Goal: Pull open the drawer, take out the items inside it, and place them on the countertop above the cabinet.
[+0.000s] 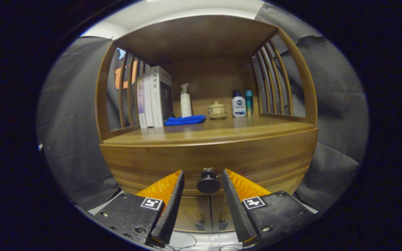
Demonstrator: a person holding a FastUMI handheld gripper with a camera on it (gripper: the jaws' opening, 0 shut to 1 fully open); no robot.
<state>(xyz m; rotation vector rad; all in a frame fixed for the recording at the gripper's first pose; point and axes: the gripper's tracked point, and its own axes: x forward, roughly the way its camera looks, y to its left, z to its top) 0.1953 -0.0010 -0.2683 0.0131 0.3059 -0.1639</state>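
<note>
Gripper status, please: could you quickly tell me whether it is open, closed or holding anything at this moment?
Gripper: open, holding nothing; its fingers flank the drawer knob without pressing on it, and the drawer is shut.

Cloth-walled booth, seemingly home-like: wooden cabinet (208, 157) with books (154, 97), toiletries (238, 106), teacup (217, 109).

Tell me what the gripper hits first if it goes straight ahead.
The gripper, fingers open, would likely meet the dark round drawer knob sitting between its fingertips, then the drawer front behind it. Depth is hard to judge.
</note>
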